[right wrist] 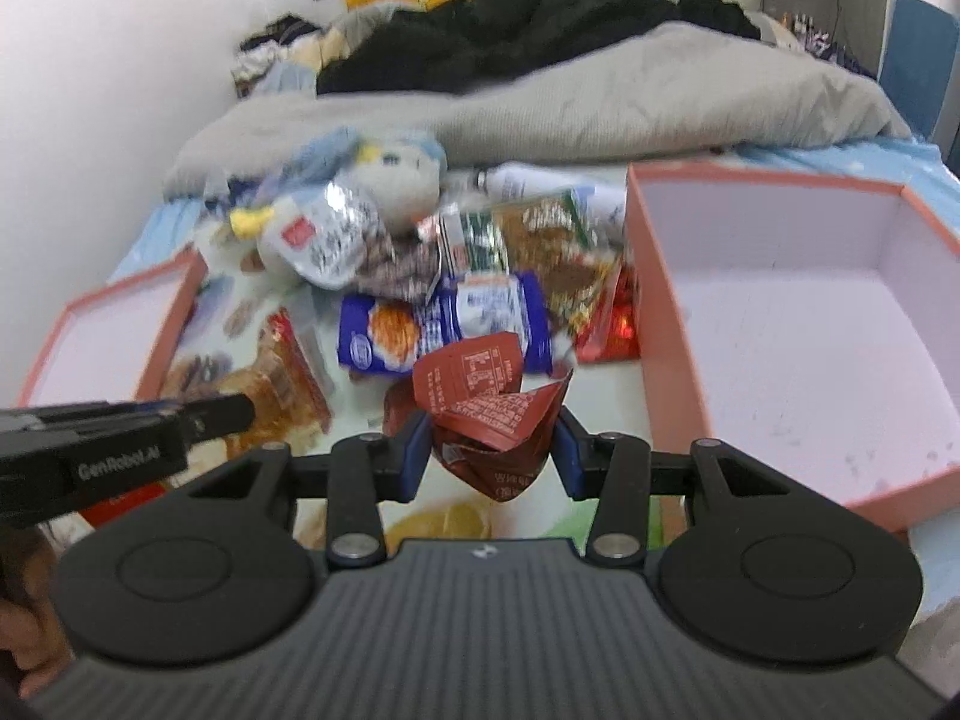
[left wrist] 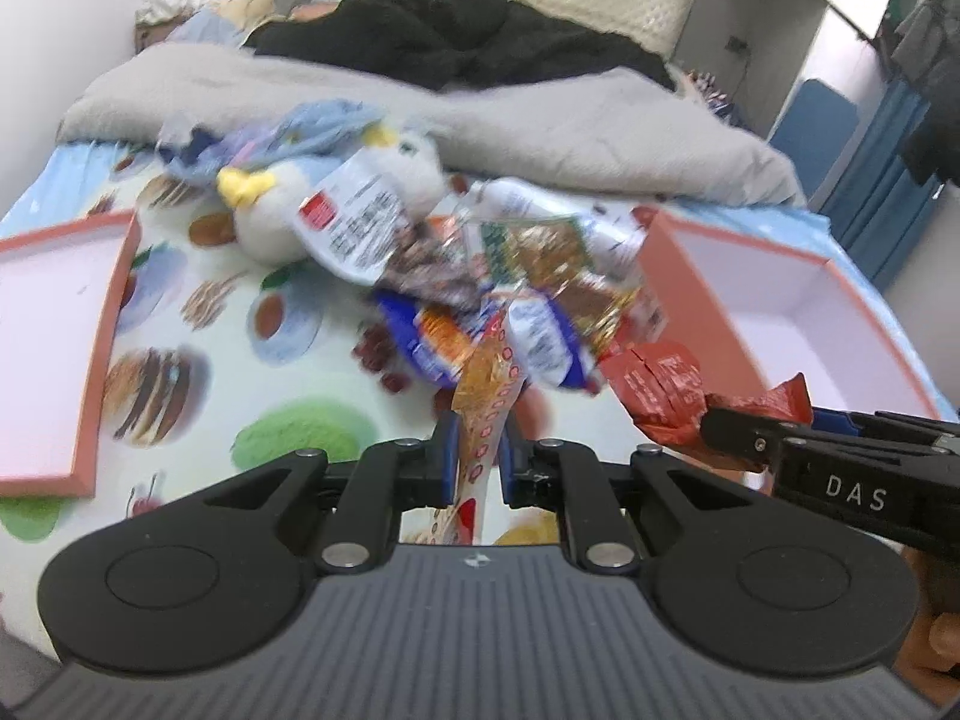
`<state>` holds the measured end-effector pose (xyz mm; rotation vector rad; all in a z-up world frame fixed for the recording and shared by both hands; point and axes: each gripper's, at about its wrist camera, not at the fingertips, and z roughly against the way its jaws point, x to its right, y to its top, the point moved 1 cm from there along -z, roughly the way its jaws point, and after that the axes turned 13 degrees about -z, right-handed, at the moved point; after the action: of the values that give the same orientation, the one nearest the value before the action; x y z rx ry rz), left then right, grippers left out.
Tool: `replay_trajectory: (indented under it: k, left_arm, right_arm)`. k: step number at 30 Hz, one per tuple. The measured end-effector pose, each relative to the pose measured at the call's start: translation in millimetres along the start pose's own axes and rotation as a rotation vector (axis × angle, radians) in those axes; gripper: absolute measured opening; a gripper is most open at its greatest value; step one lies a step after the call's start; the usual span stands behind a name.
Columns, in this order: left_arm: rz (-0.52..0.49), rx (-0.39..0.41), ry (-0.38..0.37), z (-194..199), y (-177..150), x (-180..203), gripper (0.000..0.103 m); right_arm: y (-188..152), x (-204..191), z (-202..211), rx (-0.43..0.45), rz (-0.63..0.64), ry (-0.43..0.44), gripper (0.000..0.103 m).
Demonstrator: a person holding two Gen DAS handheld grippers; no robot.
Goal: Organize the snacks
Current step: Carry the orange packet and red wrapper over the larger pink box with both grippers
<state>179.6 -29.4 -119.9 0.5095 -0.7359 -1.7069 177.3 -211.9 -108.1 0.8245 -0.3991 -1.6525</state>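
Note:
A thin orange-gold snack packet [left wrist: 487, 390] stands between the blue pads of my left gripper [left wrist: 477, 450], which is shut on it and held above the printed bed sheet. My right gripper [right wrist: 492, 450] is shut on a crumpled red snack packet [right wrist: 486, 402], also lifted off the sheet. In the left wrist view the right gripper [left wrist: 720, 429] comes in from the right with the red packet [left wrist: 660, 396]. The right wrist view has the left gripper [right wrist: 240, 411] at the left with the orange packet [right wrist: 282, 384]. A pile of mixed snack packets [right wrist: 468, 276] lies behind both.
A deep pink box [right wrist: 660, 312] with a white inside stands to the right of the pile, and a shallow pink lid [left wrist: 102, 348] lies to the left. A plush toy [left wrist: 282, 216] sits behind the snacks. Further back are a grey blanket [left wrist: 540, 120] and black clothing [left wrist: 450, 42].

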Motion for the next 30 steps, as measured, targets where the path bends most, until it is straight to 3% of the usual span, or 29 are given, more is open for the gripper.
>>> replay_trajectory:
  k: [18,30]
  left_arm:
    - [-0.109,0.152,-0.109,17.5,108.6,86.9,0.016]
    - [-0.168,0.119,-0.234,-29.9,151.6,169.6,0.016]
  right_arm:
    - [90.4,57.6,64.9,0.223,-0.051,-0.071,0.045]
    - [102.6,132.8,51.8,0.224,-0.136,-0.165,0.044]
